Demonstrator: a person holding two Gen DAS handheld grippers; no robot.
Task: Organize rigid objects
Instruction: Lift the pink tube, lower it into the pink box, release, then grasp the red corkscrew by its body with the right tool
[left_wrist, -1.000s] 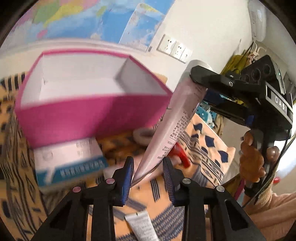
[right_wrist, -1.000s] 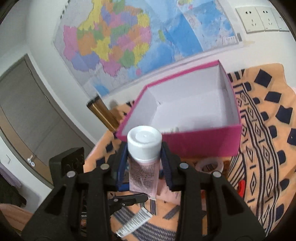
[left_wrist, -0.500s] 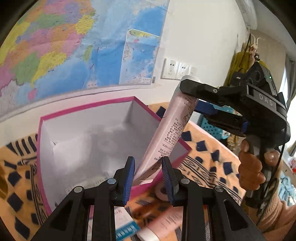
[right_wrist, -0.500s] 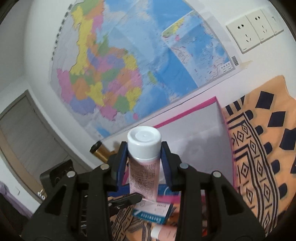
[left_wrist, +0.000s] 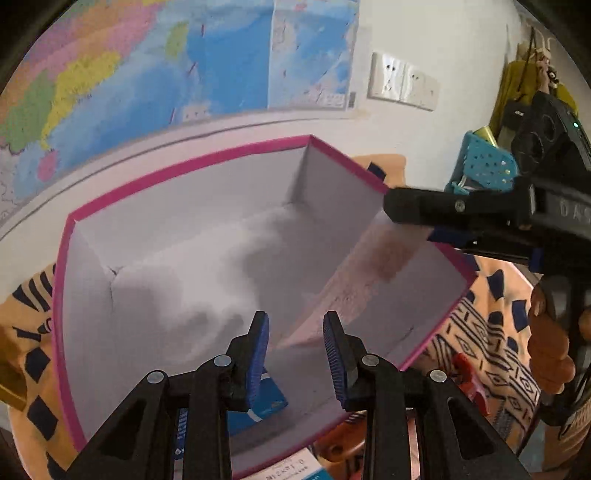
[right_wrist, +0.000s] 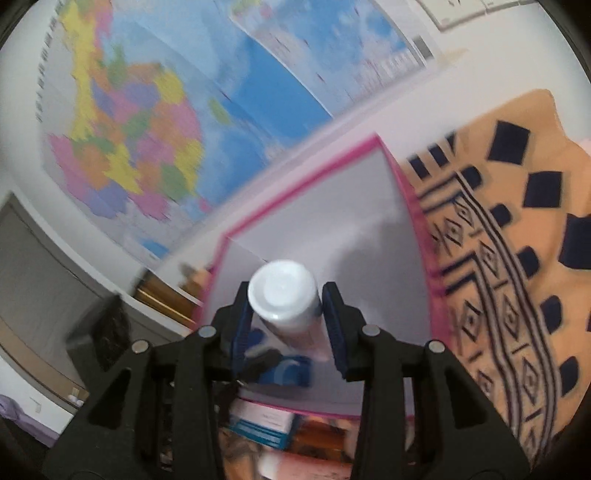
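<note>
The right gripper (right_wrist: 288, 325) has its jaws opening, with the white cap of the pink tube (right_wrist: 283, 295) between the blue pads; the tube tilts off to the right-hand pad, and the left-hand pad shows a thin gap. The left gripper (left_wrist: 295, 350) stands at its narrowest, its fingers (left_wrist: 258, 350) flanking the tube's flat tail end (left_wrist: 369, 273), which is motion-blurred; whether the pads press on it cannot be told. The tube slants from the right gripper's fingertips (left_wrist: 417, 205) down toward the left fingers, over the open pink box (left_wrist: 66, 258). A blue carton (left_wrist: 266, 398) lies in the box just below the left fingers, partly hidden by them. The right hand (left_wrist: 550, 343) grips the handle at the frame edge, cut off. Both grippers point downward into the box above the patterned cloth (right_wrist: 517, 258).
</note>
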